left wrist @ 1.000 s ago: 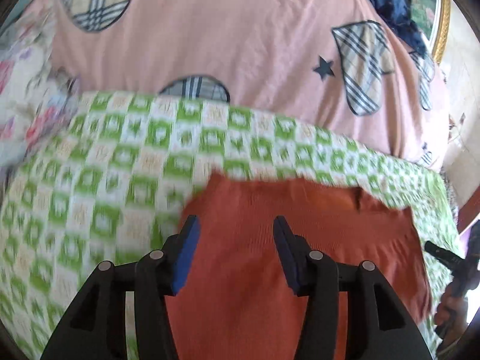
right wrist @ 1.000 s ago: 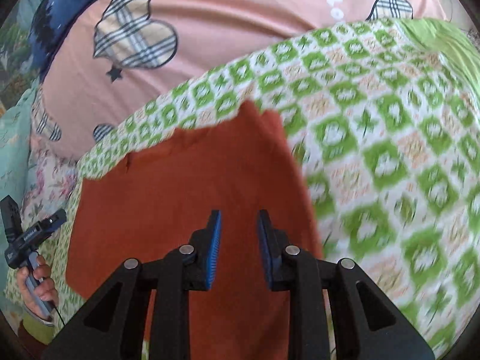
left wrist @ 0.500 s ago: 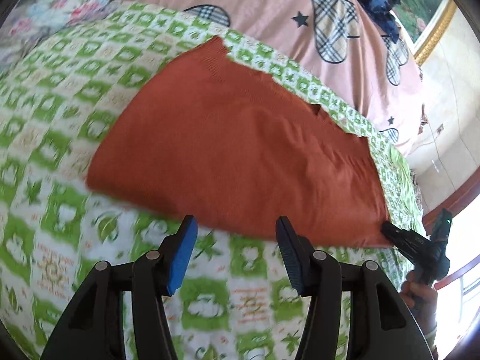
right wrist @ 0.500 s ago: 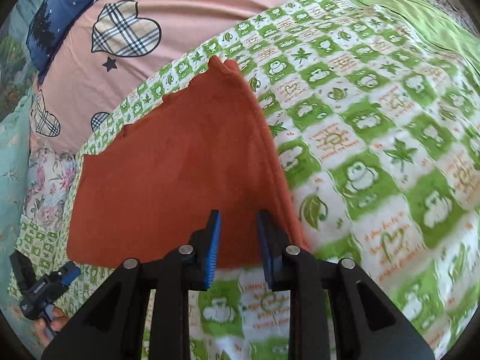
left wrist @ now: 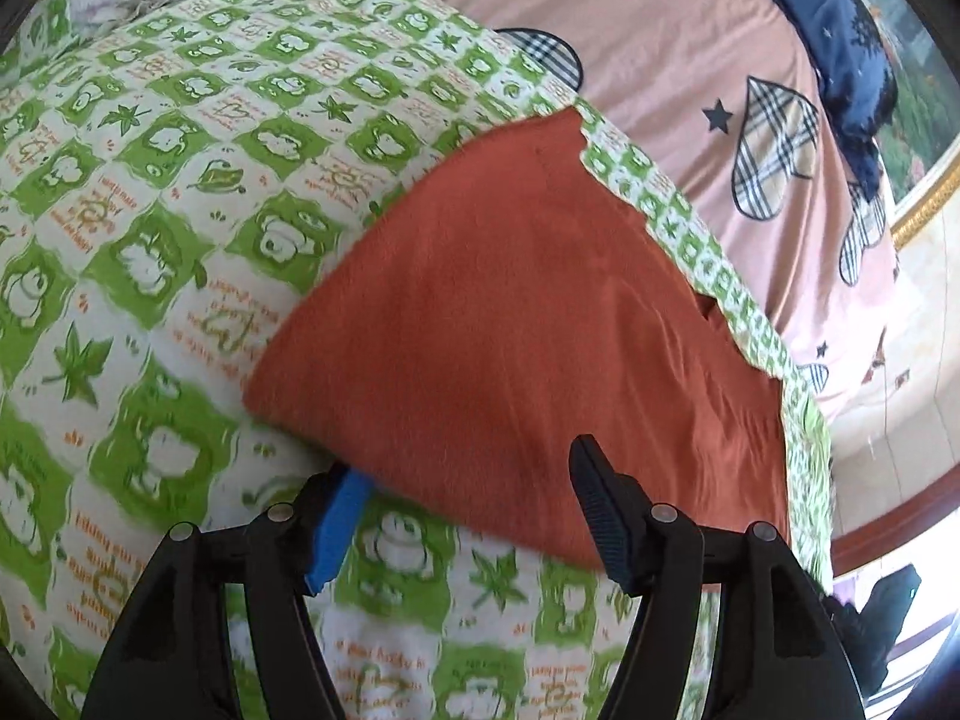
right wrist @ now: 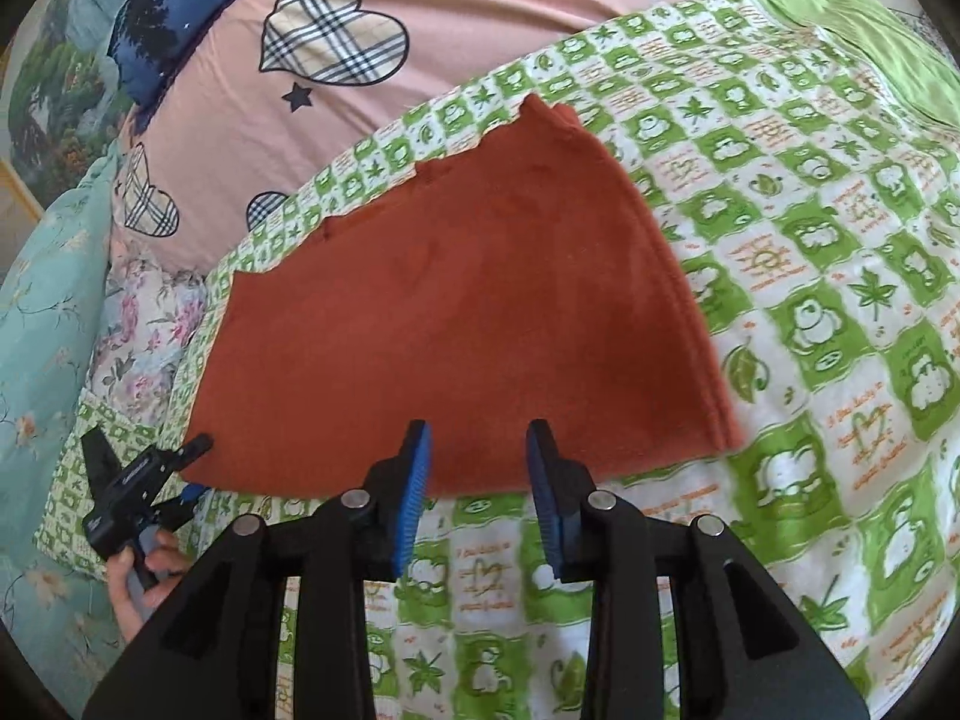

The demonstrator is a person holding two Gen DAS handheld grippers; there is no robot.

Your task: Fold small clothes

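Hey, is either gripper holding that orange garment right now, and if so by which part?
Nothing is held. The left gripper and right gripper are both open at the near edge of the orange garment.

Domestic bedroom. A bed is covered by a green-and-white checked blanket (right wrist: 810,228) printed with frogs and leaves, over a pink duvet (right wrist: 480,18) bearing plaid hearts and stars. Floral bedding (right wrist: 144,324) and a navy pillow (left wrist: 840,42) lie alongside; a gilt-framed landscape picture (left wrist: 927,138) hangs on the wall behind.
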